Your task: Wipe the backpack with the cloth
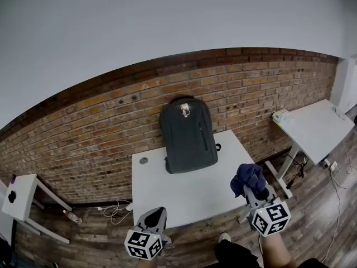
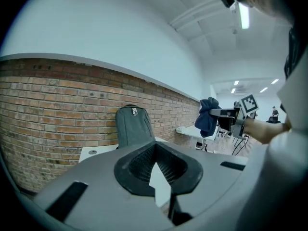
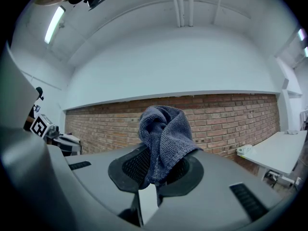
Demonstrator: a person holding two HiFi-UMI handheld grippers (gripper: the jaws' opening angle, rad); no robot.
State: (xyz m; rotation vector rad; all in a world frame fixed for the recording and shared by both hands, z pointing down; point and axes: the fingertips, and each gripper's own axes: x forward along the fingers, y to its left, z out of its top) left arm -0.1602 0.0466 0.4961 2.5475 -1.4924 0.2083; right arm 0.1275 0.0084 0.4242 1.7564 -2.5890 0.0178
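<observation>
A dark grey backpack (image 1: 187,134) stands upright on the white table (image 1: 184,197), leaning on the brick wall; the left gripper view shows the backpack (image 2: 132,126) ahead. My right gripper (image 1: 252,191) hovers off the table's right front corner, shut on a bunched blue cloth (image 1: 249,177). That cloth (image 3: 163,134) sticks up between the jaws of the right gripper (image 3: 159,150). My left gripper (image 1: 155,218) hangs at the table's front edge, well short of the backpack. In its own view the left gripper (image 2: 155,146) has its jaws together with nothing held.
A second white table (image 1: 318,127) stands at the right with a small light object (image 1: 282,116) on it. A small white side table (image 1: 19,197) is at the far left. Cables (image 1: 114,208) lie on the wooden floor under the wall.
</observation>
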